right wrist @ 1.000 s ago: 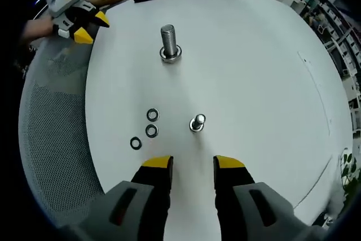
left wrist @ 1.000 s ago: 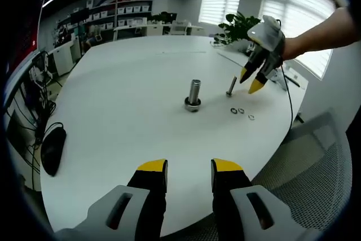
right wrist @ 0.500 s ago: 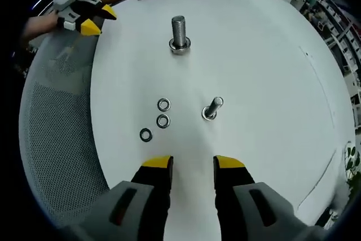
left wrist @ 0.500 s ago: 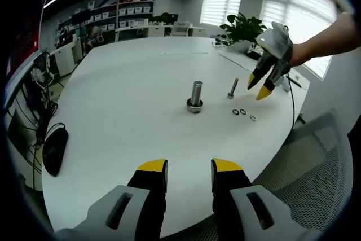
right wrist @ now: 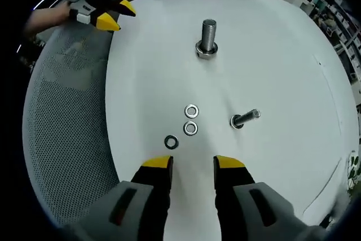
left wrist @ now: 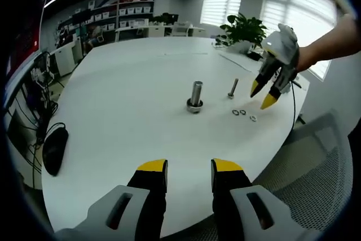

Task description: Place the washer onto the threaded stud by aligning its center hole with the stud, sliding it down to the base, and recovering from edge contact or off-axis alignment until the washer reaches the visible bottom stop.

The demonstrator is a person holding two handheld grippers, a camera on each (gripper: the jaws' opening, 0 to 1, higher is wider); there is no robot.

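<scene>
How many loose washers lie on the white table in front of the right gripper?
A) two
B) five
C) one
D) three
D: the right gripper view shows three washers lying flat on the table, ahead of the right gripper, beside the small stud.

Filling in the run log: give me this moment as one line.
phase: approach | right gripper: open, above washers | left gripper: open, idle | large stud: bare | small stud: bare

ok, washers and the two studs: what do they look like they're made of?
Three washers: likely plated steel, going by the bright silver sheen. Large stud: grey metal, threaded shank, satin rather than mirror finish. Small stud: same silvery metal look, too small to judge its finish. Tabletop: matte white, probably laminate.
</scene>
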